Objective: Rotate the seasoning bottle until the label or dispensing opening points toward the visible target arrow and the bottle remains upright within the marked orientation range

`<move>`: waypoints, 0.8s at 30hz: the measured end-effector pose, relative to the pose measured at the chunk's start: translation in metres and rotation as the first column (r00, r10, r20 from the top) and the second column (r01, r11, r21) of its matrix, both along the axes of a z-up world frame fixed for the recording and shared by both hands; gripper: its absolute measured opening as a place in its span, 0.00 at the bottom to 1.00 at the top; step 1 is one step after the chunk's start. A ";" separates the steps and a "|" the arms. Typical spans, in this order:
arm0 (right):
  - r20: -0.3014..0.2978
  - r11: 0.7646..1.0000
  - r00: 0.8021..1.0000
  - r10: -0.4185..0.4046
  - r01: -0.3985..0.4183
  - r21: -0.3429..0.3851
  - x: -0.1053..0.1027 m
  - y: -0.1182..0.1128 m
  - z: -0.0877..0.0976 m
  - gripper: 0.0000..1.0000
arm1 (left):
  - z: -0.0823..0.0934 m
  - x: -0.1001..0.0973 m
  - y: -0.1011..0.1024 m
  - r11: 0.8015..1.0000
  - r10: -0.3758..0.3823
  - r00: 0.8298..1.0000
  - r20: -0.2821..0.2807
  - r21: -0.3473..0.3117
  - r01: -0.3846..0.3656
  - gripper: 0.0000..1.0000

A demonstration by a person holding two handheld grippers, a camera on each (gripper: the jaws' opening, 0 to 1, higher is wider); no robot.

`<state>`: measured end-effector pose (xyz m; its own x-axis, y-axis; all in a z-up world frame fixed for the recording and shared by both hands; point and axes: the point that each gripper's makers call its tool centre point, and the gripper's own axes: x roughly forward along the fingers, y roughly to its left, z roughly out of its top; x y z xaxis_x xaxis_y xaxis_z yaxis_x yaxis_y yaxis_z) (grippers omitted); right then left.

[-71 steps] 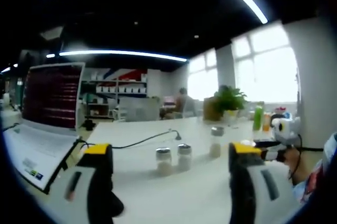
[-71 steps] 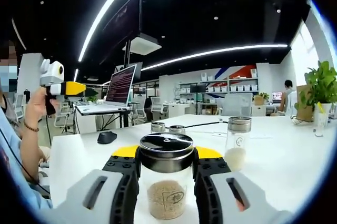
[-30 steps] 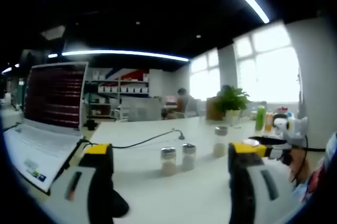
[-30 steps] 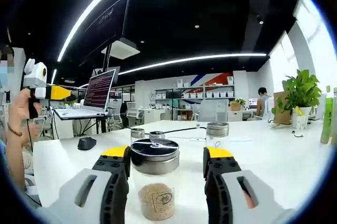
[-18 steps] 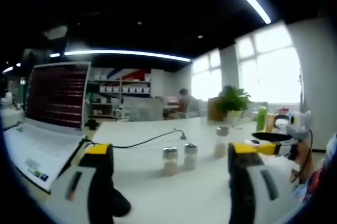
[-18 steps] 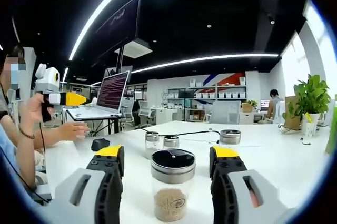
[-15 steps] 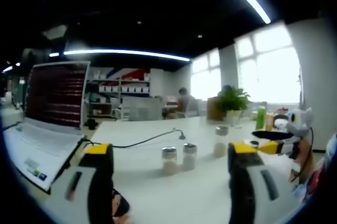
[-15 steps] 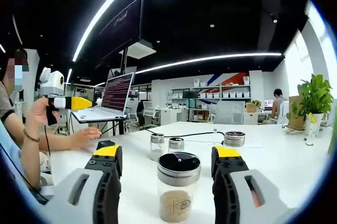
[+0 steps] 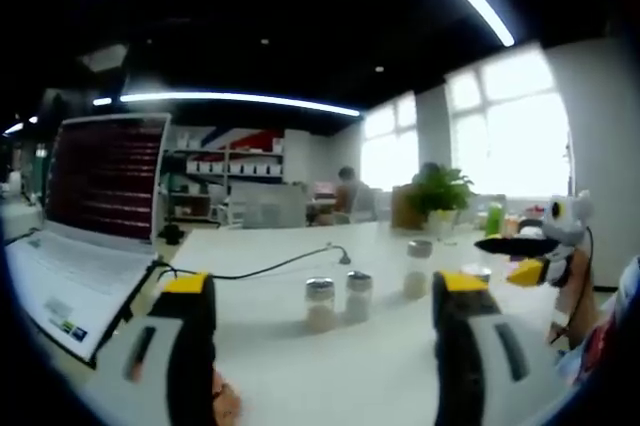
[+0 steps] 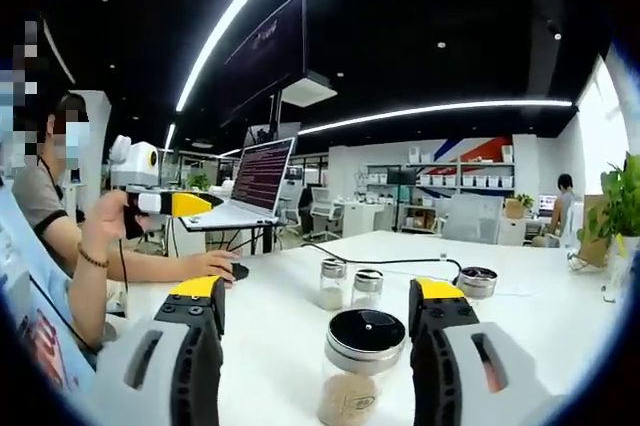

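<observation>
On the white table [image 10: 560, 321] the seasoning bottle [image 10: 362, 366] stands upright between the jaws of the right gripper [image 10: 318, 311], which are spread wide and clear of its black lid, so it looks released; no arrow is visible to judge its facing. The left gripper [image 9: 325, 291], also open, holds nothing, with 3 small jars [image 9: 320, 304] well beyond it

Black-lidded clear seasoning bottle [image 10: 362, 371], tan grains; white table [image 10: 290, 336].
</observation>
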<state>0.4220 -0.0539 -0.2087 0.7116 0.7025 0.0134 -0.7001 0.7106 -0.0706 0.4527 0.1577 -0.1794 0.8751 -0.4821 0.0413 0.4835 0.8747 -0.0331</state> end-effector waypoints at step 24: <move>-0.044 0.980 0.994 0.099 -0.090 0.175 0.028 -0.046 0.004 0.71 | 0.005 -0.001 0.013 0.999 0.029 0.999 0.016 -0.016 -0.029 0.95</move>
<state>0.4505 -0.0997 -0.2045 0.6449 0.7570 0.1051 -0.7643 0.6392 0.0854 0.4516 0.1703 -0.1742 0.8881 -0.4554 0.0628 0.4582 0.8880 -0.0398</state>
